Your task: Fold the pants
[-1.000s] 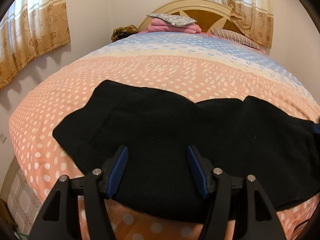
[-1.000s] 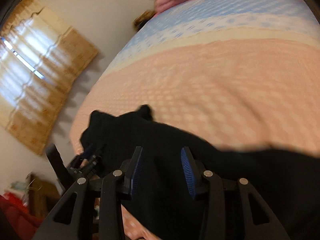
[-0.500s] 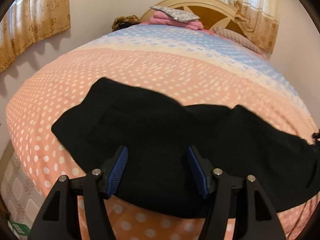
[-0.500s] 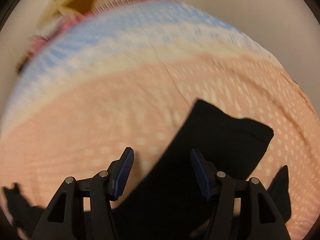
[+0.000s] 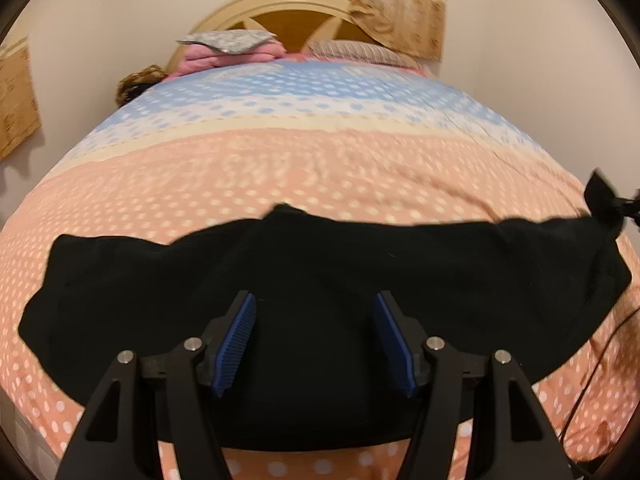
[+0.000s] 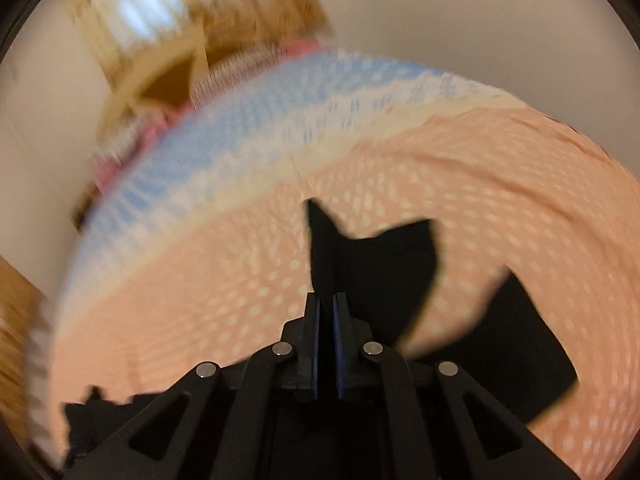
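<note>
Black pants (image 5: 320,272) lie across the near part of the bed, stretched from left to right. My left gripper (image 5: 316,332) is open and empty, its blue pads (image 5: 234,340) hovering just above the middle of the pants. My right gripper (image 6: 327,304) is shut on a raised end of the pants (image 6: 372,268), which stands up from between its pads. In the left wrist view that pinched end (image 5: 602,200) shows at the far right edge, lifted off the bed. The right wrist view is blurred by motion.
The bed has a pink dotted cover (image 5: 320,168) with a blue band (image 5: 304,88) toward the wooden headboard (image 5: 288,20). Folded pink bedding and a grey cushion (image 5: 228,46) lie at the head. Curtains (image 5: 352,4) hang behind. Walls stand close on both sides.
My right gripper swung from the left part of the pants to their right end, closed on it and lifted it. My left gripper stayed open while its view turned toward the headboard.
</note>
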Motion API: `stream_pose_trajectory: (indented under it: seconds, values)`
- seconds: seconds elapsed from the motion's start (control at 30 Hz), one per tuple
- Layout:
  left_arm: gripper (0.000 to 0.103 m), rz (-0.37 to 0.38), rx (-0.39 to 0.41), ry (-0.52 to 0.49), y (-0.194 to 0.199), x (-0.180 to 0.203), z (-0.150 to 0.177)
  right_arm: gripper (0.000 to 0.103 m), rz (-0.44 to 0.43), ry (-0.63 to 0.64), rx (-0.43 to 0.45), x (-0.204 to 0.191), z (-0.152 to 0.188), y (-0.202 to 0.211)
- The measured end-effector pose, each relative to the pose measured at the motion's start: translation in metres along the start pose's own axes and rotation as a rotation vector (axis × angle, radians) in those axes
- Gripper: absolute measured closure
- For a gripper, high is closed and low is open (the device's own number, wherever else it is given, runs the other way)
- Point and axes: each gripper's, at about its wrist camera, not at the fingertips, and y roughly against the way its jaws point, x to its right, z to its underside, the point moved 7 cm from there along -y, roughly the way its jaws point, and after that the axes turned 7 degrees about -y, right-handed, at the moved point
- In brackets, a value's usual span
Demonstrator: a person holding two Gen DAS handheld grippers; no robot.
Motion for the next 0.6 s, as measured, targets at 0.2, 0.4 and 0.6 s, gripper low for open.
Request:
stream_pose_trajectory:
  seconds: [0.2,0.4,0.6]
  values:
    - [0.039,0.035,-0.070,-0.019,-0.016,0.012,0.008,0.097,-0.043,-0.226,0.055,0.084,0.052,0.035]
    - [0.039,0.025,-0.059,-0.025,-0.004,0.015,0.007,0.096,-0.081,-0.372,-0.011,0.124,0.078,0.018]
    - [0.039,0.045,-0.028,-0.034,0.006,0.020,0.006,0.095,0.078,-0.435,0.091,0.152,0.062,0.050]
